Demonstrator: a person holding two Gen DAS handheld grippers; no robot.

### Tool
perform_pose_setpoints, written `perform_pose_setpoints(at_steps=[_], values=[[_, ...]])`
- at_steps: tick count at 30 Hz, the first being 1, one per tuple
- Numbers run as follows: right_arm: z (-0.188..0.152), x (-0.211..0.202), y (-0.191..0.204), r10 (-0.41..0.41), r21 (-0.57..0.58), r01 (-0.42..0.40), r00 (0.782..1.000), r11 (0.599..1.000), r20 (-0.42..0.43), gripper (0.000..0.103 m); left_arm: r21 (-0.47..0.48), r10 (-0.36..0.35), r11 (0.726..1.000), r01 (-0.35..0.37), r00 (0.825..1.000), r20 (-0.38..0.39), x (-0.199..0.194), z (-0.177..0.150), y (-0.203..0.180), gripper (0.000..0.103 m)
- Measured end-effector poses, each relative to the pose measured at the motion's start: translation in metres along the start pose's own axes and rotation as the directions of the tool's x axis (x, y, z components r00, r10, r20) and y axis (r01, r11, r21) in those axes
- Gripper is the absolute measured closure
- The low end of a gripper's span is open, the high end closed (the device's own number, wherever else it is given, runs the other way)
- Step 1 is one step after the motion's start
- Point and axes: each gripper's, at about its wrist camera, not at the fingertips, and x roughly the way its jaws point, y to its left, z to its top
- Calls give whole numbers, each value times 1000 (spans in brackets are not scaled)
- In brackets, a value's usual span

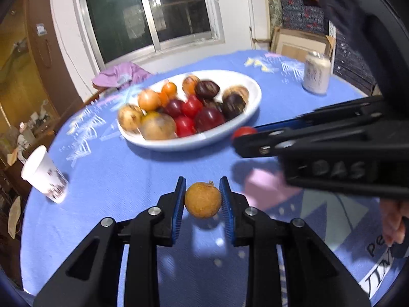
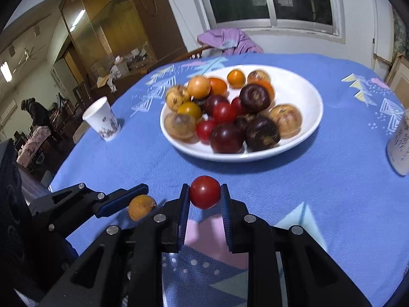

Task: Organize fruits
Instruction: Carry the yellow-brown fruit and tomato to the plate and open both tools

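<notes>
Blue-clothed counter (image 2: 332, 204) w/ white fruit bowl (image 2: 310, 97): left hand-held gripper (image 1: 202, 199) clamps tan fruit (image 1: 202, 199), right hand-held gripper (image 2: 205, 195) clamps red fruit (image 2: 205, 195), both near bowl; lower gently into matching colour group.

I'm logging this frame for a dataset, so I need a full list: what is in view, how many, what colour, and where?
Round white ceramic bowl: one, white, middle of the table.
Mixed round fruits in the bowl: a pile, too blurred to count; red, dark purple, orange, yellow-brown.
Blue patterned tablecloth: one, covers the table.
White printed paper cup: one, left of the bowl.
Pale drink can: one, right of the bowl.
Lilac cloth: one, beyond the table's far edge.
Small brown round fruit: one, held by the left gripper.
Small red round fruit: one, held by the right gripper.
</notes>
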Motion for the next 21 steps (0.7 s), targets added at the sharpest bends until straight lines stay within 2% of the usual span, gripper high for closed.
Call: perform_pose_setpoints(at_steps=[5, 11, 15, 19, 21], values=[[33, -17, -21, -30, 53, 25, 996, 998, 86, 79, -20, 33, 999, -33, 998, 48, 6, 38, 14, 77], [73, -3, -38, -75, 90, 63, 988, 994, 135, 79, -90, 29, 996, -24, 998, 53, 42, 85, 37, 77], [84, 24, -44, -111, 86, 101, 988, 991, 111, 79, -147, 7, 989, -5, 1000, 15, 77, 104, 53, 77], [84, 51, -50, -123, 82, 117, 990, 990, 64, 78, -172, 3, 985, -6, 1000, -16, 103, 107, 60, 76], [82, 57, -52, -129, 86, 125, 990, 988, 48, 76, -186, 1, 983, -5, 1000, -22, 108, 106, 63, 63]])
